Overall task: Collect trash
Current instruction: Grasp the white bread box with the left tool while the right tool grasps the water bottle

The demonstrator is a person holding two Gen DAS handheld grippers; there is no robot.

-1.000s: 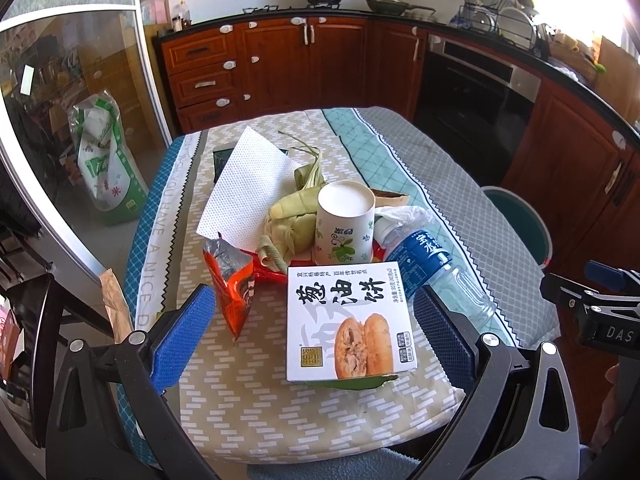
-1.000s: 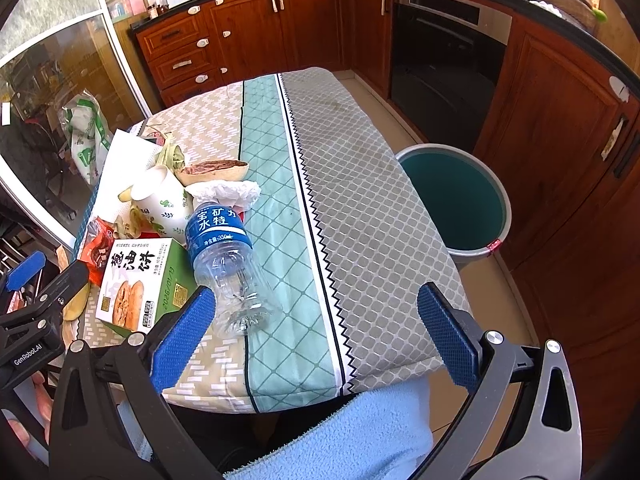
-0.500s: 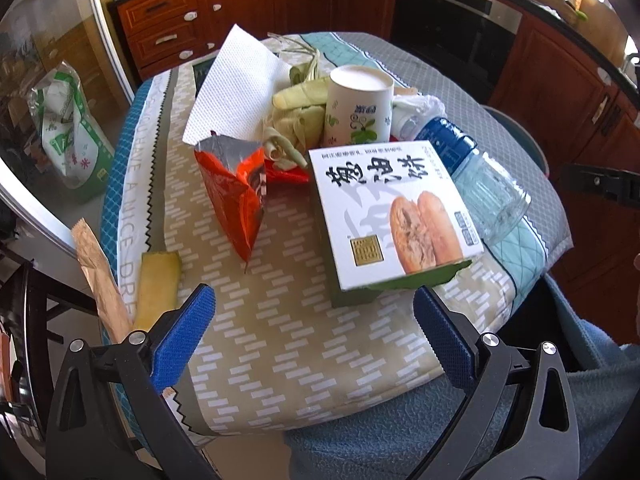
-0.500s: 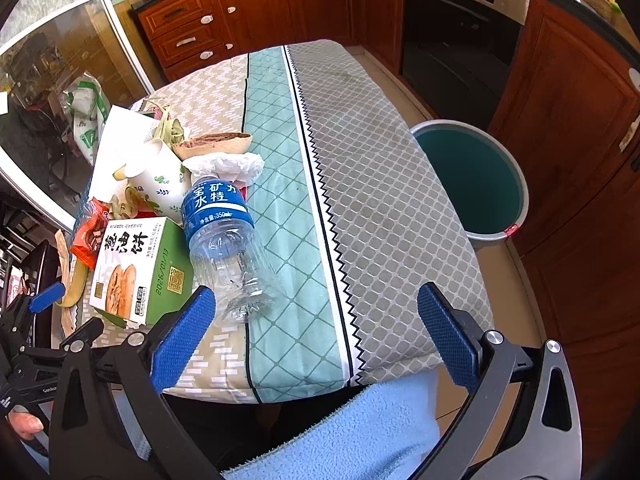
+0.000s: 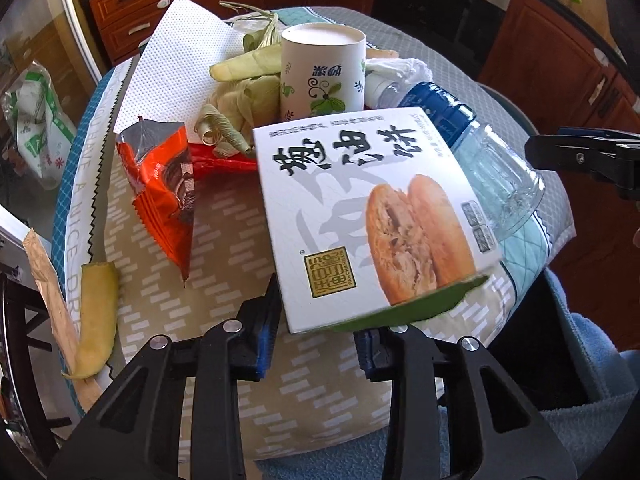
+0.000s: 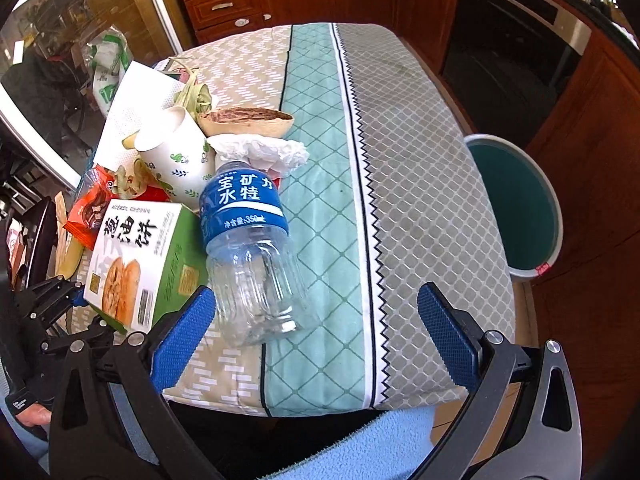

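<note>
My left gripper (image 5: pixel 316 336) is shut on the near end of a white and green food box (image 5: pixel 372 216), which also shows in the right wrist view (image 6: pixel 136 264). Behind it lie a clear water bottle with a blue label (image 6: pixel 248 248), a paper cup (image 5: pixel 322 74), an orange snack wrapper (image 5: pixel 164 188), corn husks (image 5: pixel 240 92) and a white paper towel (image 5: pixel 176 48). My right gripper (image 6: pixel 316 340) is open and empty just in front of the bottle's base. A teal bin (image 6: pixel 516 204) stands on the floor to the right of the table.
A yellow peel (image 5: pixel 94 320) and a brown paper strip (image 5: pixel 48 280) lie at the table's left edge. A crumpled tissue (image 6: pixel 260 152) and a brown husk shell (image 6: pixel 248 118) sit behind the bottle. Wooden cabinets (image 6: pixel 580 120) and an oven (image 6: pixel 512 60) surround the table.
My left gripper has moved forward and down to the box and closed on its near end. My right gripper has moved closer to the bottle and stays open.
</note>
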